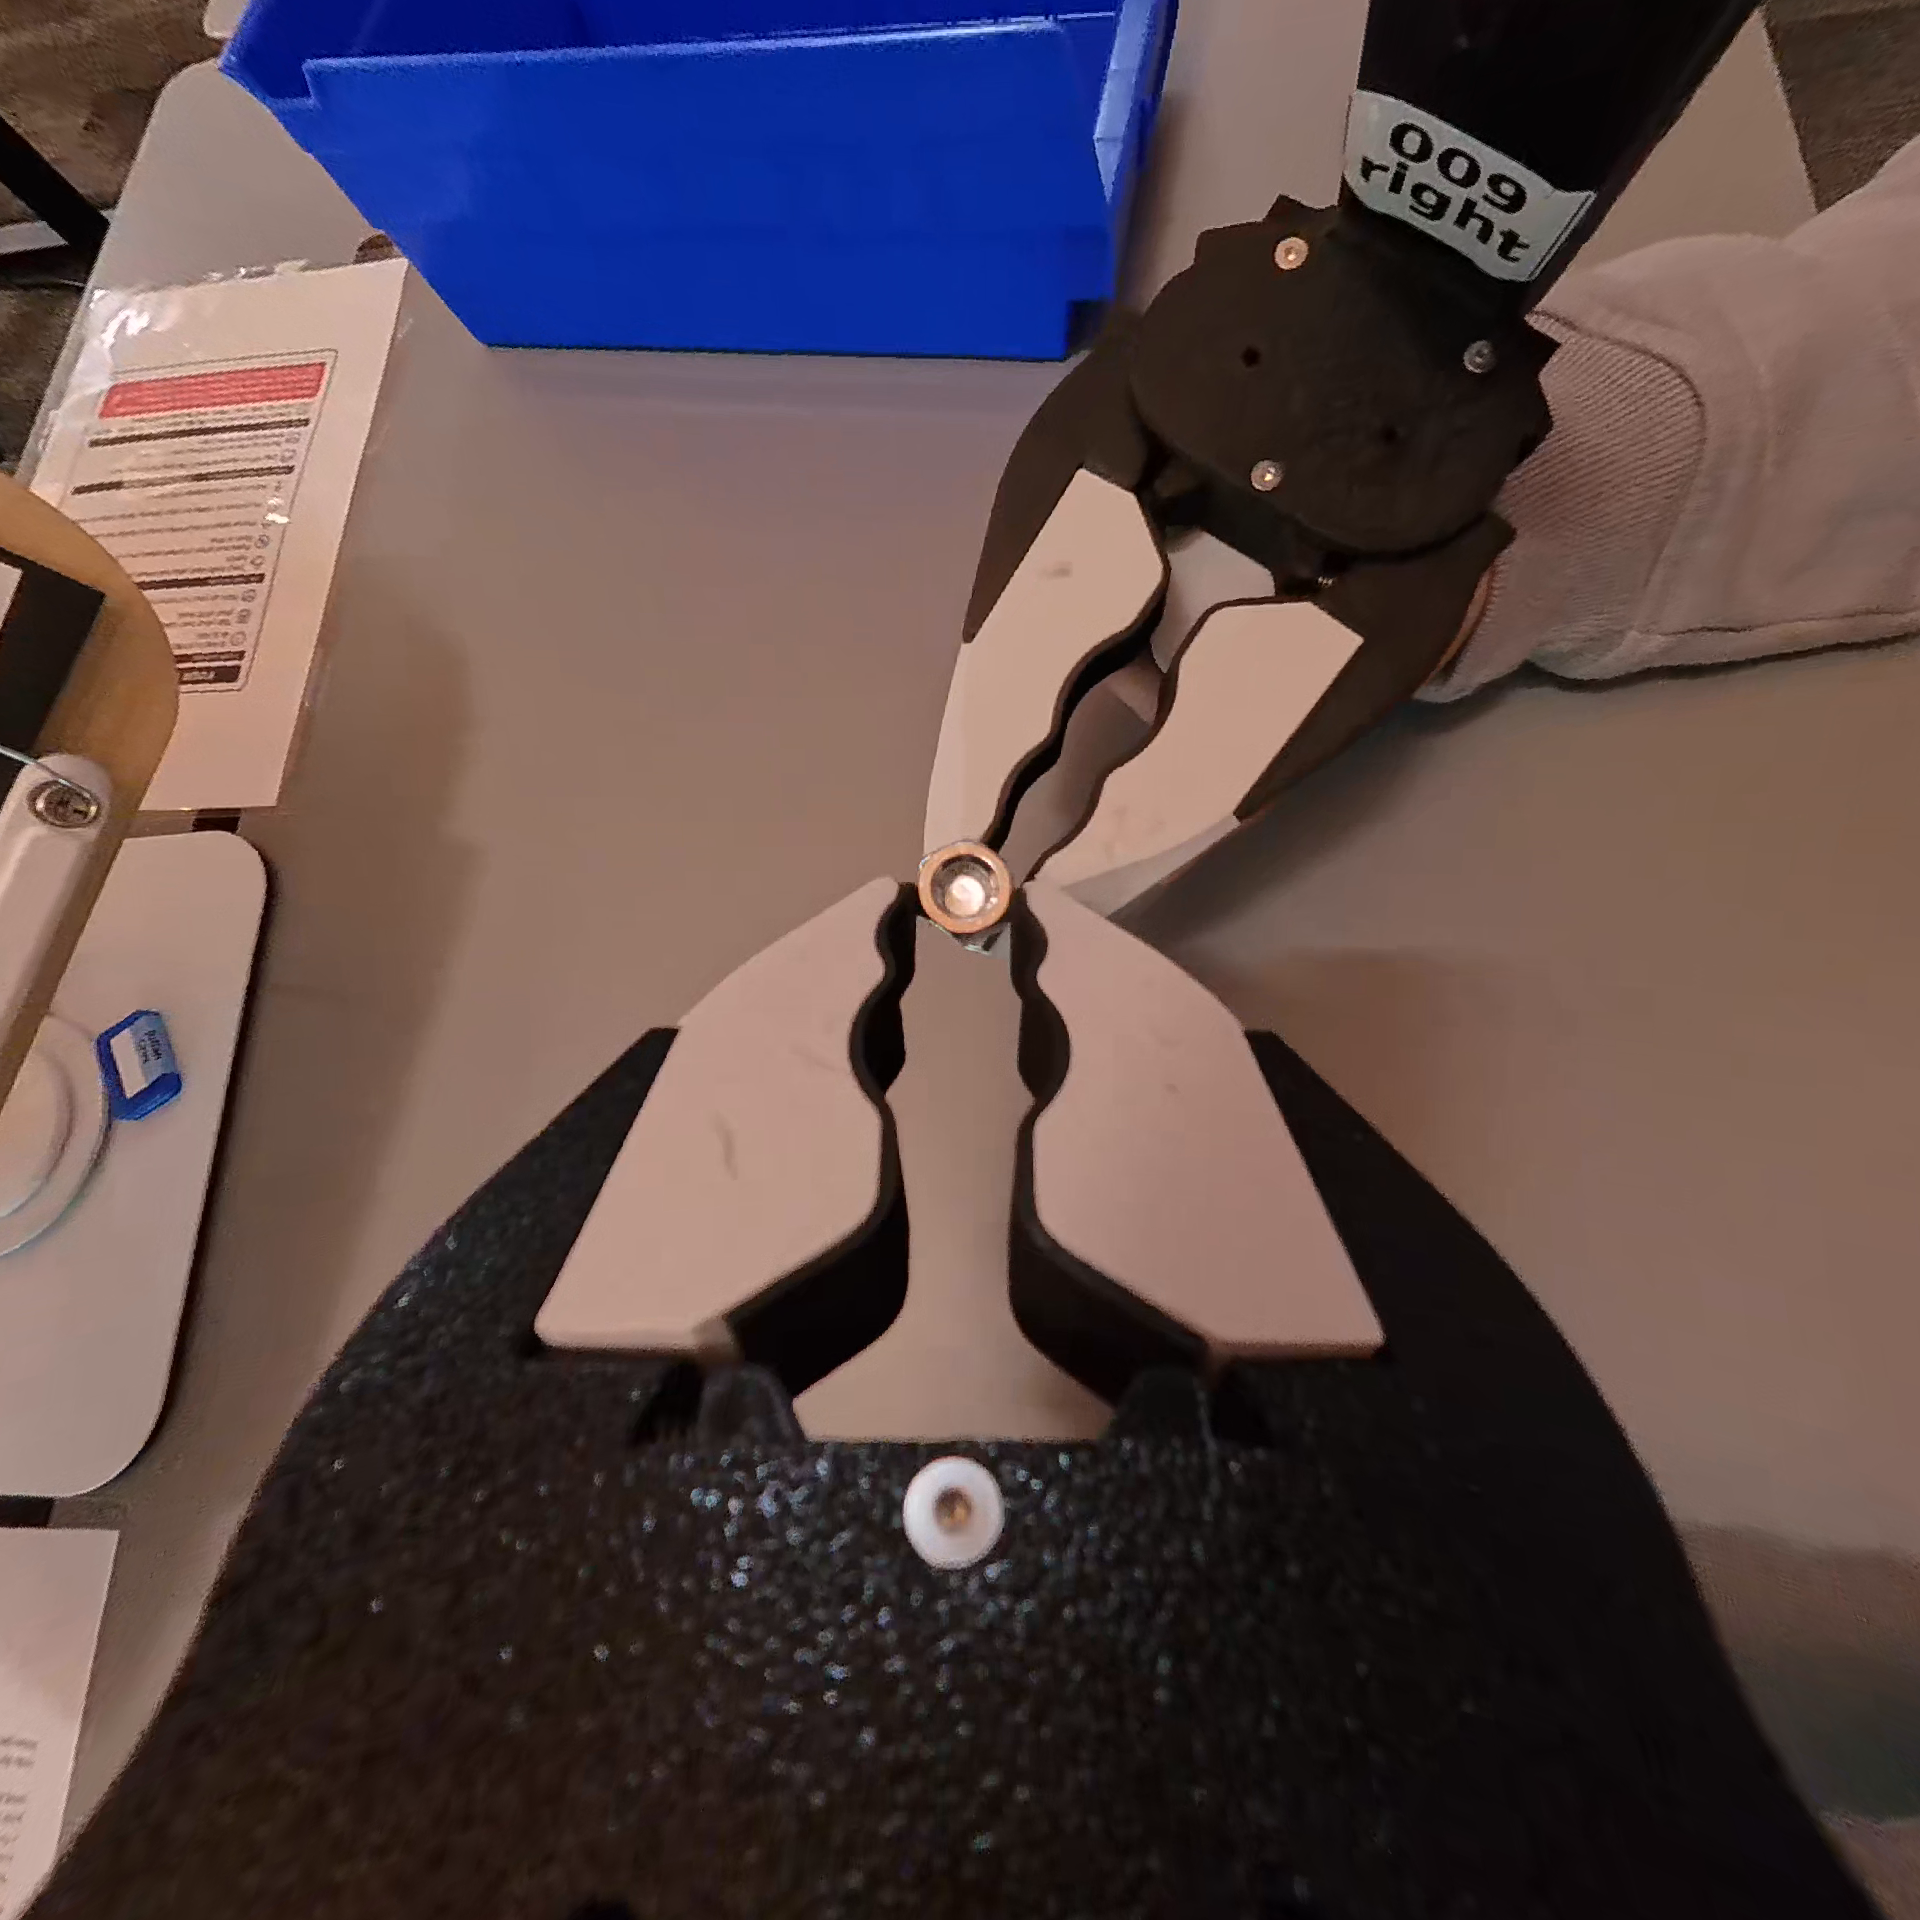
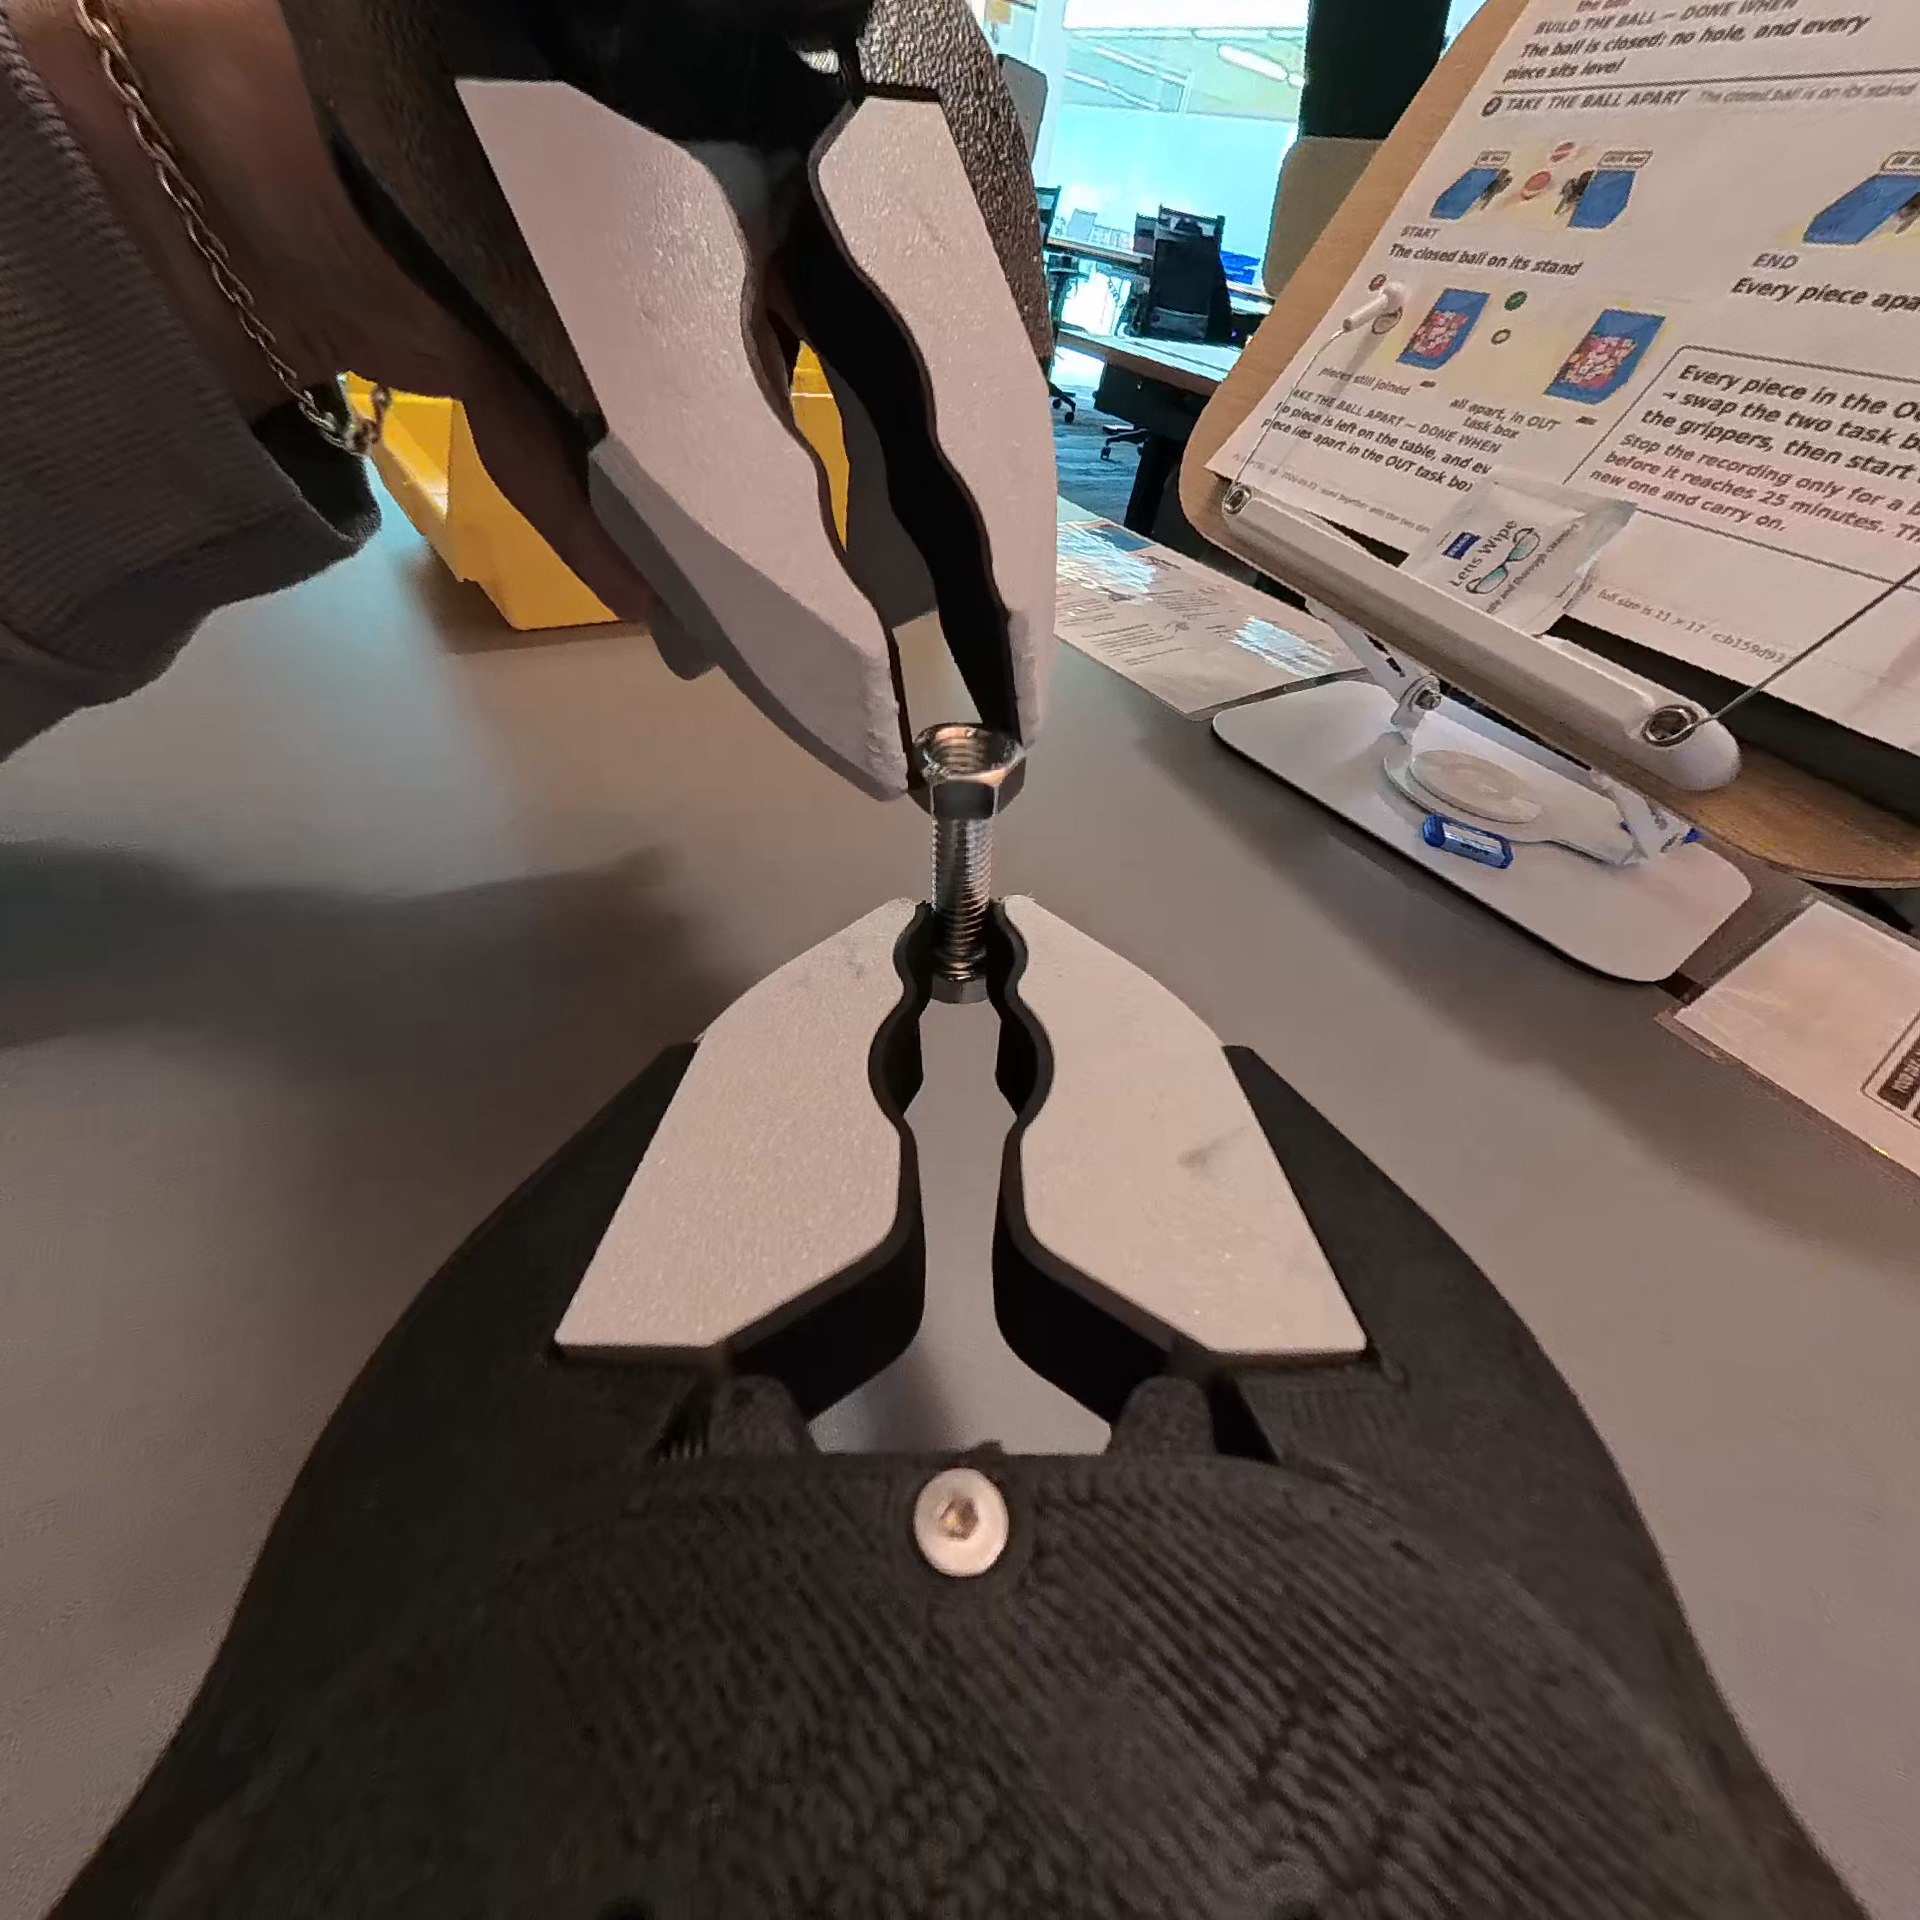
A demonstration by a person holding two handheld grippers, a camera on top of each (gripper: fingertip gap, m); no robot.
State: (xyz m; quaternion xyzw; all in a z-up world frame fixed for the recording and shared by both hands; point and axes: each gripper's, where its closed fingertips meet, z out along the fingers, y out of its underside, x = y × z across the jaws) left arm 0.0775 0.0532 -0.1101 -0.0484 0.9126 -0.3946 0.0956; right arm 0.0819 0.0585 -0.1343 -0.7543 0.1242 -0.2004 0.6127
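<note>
Main risk is cross-threading or a dropped part: the right gripper (image 2: 961,951) pinches the threaded shank of the single bolt (image 2: 958,883), just above its head, while the left gripper (image 2: 961,758) pinches the single nut (image 2: 968,764) at the bolt's free end, both held above the worktop (image 2: 416,935). Any tilt between the two, or a slip on the smooth metal, would jam or drop it. Count: one bolt, one nut, two grippers, one blue bin (image 1: 707,166) (a yellow bin (image 2: 488,540) also shows, though how far the nut is threaded on I can't tell).

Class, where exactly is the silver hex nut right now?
The silver hex nut sits mid-frame in both wrist views, atop the threaded steel bolt, pinched by the left gripper; the right gripper clamps the bolt below.
</note>
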